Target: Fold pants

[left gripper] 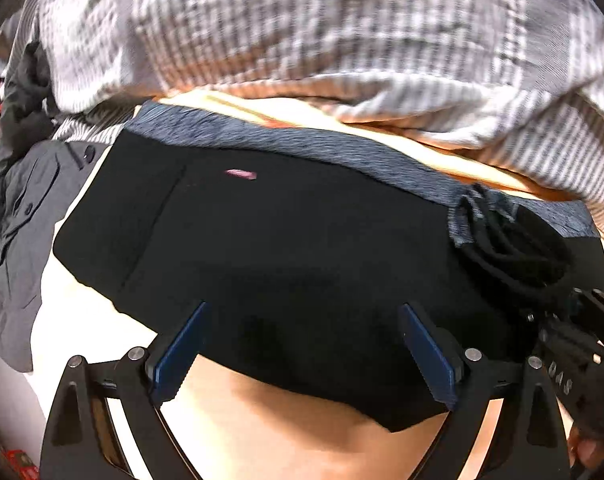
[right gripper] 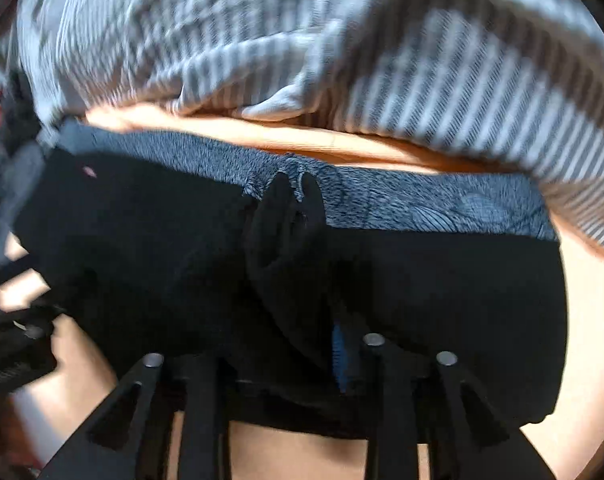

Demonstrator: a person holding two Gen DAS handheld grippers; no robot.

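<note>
The black pants (left gripper: 286,240) lie folded on the table, with a blue-grey patterned waistband (left gripper: 302,144) along the far edge and a black drawstring (left gripper: 505,240) at the right. My left gripper (left gripper: 302,320) is open, its blue pads (left gripper: 182,352) spread just above the near edge of the pants, holding nothing. In the right wrist view the pants (right gripper: 441,280) fill the middle, waistband (right gripper: 421,208) beyond. My right gripper (right gripper: 286,344) is shut on a bunched fold of the black fabric; one blue pad (right gripper: 339,356) shows beside it. It also shows in the left wrist view (left gripper: 581,344).
A pile of grey-and-white striped clothing (left gripper: 341,40) lies just behind the pants, also in the right wrist view (right gripper: 381,60). A dark grey buttoned garment (left gripper: 18,220) lies at the left. The light table surface (left gripper: 262,420) shows at the near side.
</note>
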